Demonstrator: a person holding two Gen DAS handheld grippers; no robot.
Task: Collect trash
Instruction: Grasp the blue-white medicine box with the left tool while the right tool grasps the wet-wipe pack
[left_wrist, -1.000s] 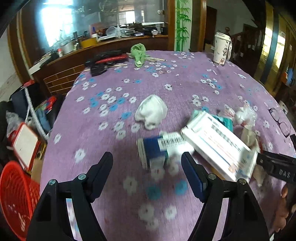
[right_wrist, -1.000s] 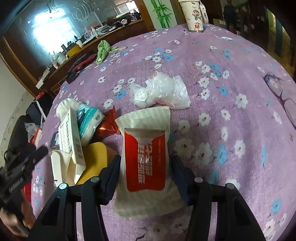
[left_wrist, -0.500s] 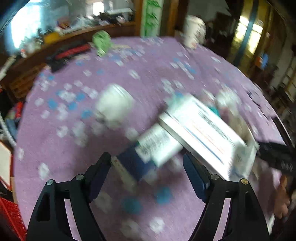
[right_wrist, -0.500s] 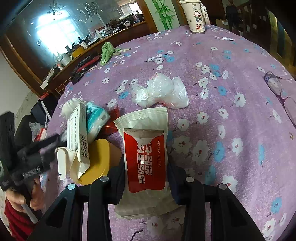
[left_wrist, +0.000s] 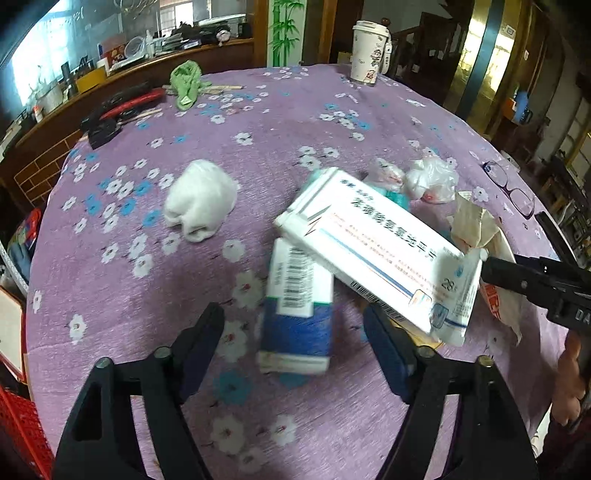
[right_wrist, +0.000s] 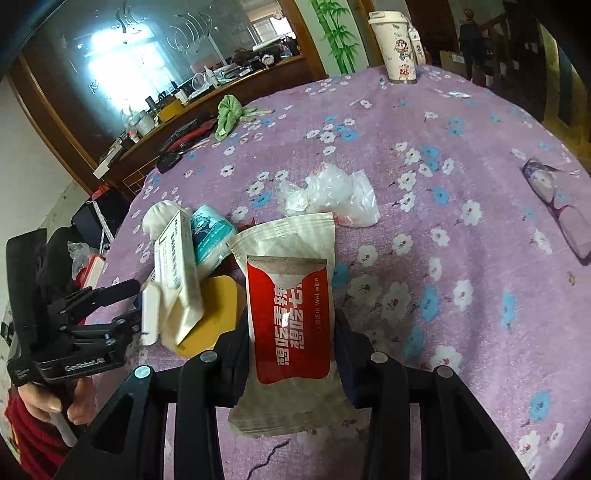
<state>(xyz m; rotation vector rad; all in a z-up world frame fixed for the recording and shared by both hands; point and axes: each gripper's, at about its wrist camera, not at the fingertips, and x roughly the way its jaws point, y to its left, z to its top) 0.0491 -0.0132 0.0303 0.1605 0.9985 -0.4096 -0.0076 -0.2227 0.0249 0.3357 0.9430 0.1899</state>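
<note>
A small blue and white box (left_wrist: 295, 306) lies on the purple flowered tablecloth (left_wrist: 258, 122) between the fingers of my left gripper (left_wrist: 291, 325). Its jaws are closing and a gap still shows on both sides of the box. A large white medicine box (left_wrist: 369, 247) leans over the small box's far end. My right gripper (right_wrist: 290, 332) is shut on a red and white wet wipe packet (right_wrist: 291, 314). The left gripper (right_wrist: 136, 306) appears at the left of the right wrist view.
A crumpled white tissue (left_wrist: 199, 199), a teal tissue pack (right_wrist: 210, 236), a clear plastic bag (right_wrist: 332, 192) and a yellow disc (right_wrist: 210, 314) lie nearby. Glasses (right_wrist: 554, 199), a paper cup (left_wrist: 369, 51), a green cloth (left_wrist: 184, 85) and hand tools (left_wrist: 118, 110) sit farther off. A red basket (left_wrist: 22, 424) stands below the left edge.
My left gripper came closer over the small blue and white box, turned, and its jaws narrowed. The right gripper's fingers closed in on the wet wipe packet.
</note>
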